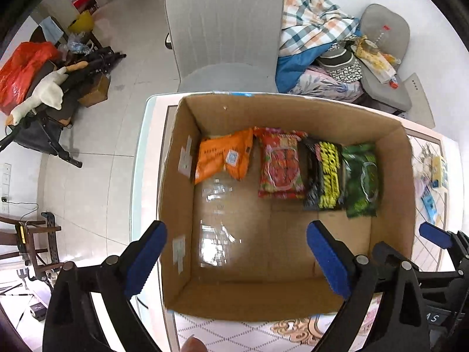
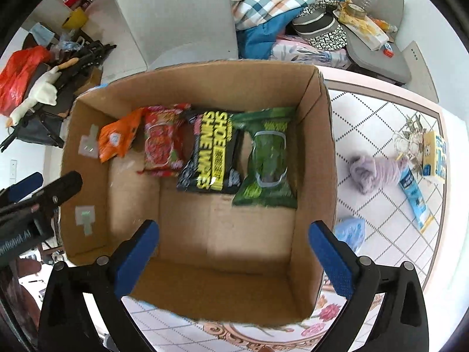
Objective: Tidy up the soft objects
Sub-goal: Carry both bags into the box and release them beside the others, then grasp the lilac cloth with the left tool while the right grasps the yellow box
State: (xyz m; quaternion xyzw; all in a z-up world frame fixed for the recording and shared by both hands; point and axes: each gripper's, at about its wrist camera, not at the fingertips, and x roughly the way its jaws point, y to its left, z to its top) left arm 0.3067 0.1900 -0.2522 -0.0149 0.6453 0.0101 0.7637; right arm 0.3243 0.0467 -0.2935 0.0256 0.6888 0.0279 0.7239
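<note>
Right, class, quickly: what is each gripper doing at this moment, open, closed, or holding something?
Left gripper: open, holding nothing, above the cardboard box.
Right gripper: open, holding nothing, also above the box.

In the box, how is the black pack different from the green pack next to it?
The black pack carries big yellow letters, "SHOE SHINE WIPES"; the green pack shows no large lettering, only a grey-rimmed oval flap in its middle. The black pack lies between the red pack and the green one; the green pack lies nearest the box's right wall. Both lie flat on the box floor.
</note>
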